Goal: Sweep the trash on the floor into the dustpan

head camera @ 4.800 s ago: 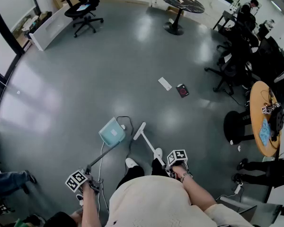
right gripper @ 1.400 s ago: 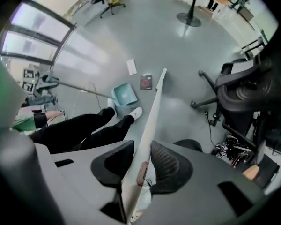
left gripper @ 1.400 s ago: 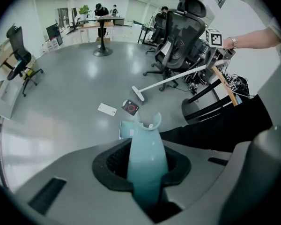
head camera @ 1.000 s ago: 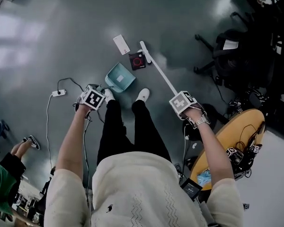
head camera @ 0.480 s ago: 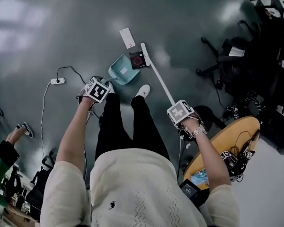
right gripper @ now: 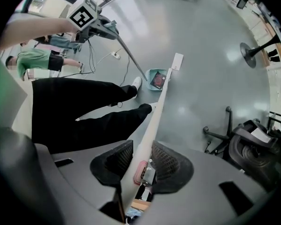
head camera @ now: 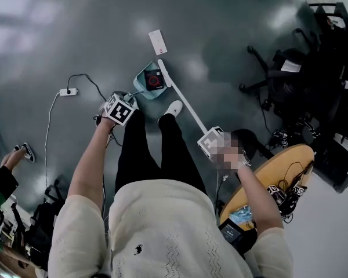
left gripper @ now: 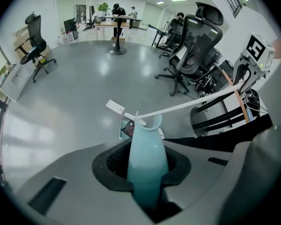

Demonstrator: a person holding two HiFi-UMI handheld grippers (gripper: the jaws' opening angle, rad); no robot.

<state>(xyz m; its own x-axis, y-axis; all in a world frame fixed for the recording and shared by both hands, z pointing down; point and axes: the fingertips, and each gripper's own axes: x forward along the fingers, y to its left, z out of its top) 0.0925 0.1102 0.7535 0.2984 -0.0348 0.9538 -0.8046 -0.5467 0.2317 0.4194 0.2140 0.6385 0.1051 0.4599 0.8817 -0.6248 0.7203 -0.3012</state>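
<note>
Nearest, the left gripper [head camera: 120, 106] has its jaws clamped tight on the pale teal dustpan handle [left gripper: 147, 146], which runs straight out between them. On the right, the right gripper [head camera: 209, 139] is closed around the white broom stick [right gripper: 155, 108], the pads pressing it from both sides. The stick slants away to the far left, passing the person's white shoe [head camera: 174, 108].

Just beyond the feet the teal dustpan [head camera: 139, 86] sits on the grey floor [head camera: 93, 33]. A dark packet with a red ring [head camera: 153, 79] lies in the pan, and the broom head [head camera: 163, 72] rests against the packet's right edge. A white card [head camera: 158, 41] lies on the floor a little farther off, apart from the pan.

Left of the pan a white power plug [head camera: 68, 91] trails a black cable. Far right are black office chairs [head camera: 290, 68] and a round wooden table [head camera: 281, 167].
</note>
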